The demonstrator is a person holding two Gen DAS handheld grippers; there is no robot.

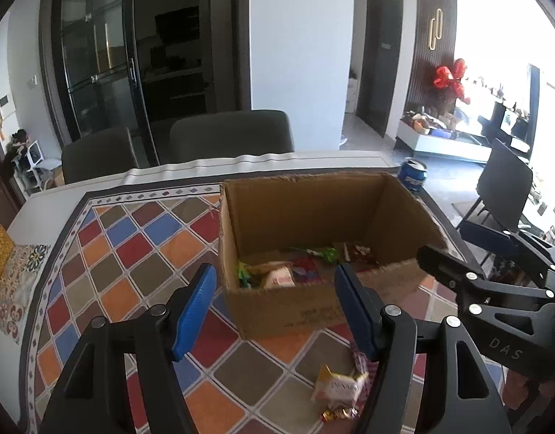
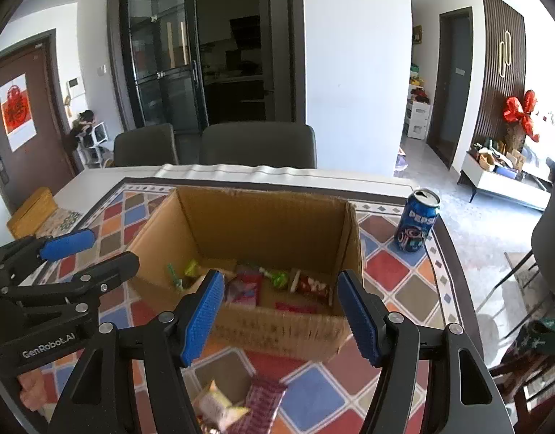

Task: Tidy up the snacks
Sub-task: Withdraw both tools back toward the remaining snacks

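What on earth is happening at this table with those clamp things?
A person is sorting snacks with two hand-held tools. The left claw and right claw both hover open and empty before an open brown cardboard box already holding several wrapped snacks. A few packets lie loose on the colourful checked tablecloth.

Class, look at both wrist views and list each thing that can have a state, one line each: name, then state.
Cardboard box: open at the top, several snacks inside.
Soda can: upright on the table beside the box, tab opened.
Snack packets: lying loose on the tablecloth in front of the box, not yet boxed.
Left gripper: fingers apart, holding nothing.
Right gripper: fingers apart, holding nothing.
Glass door: closed.
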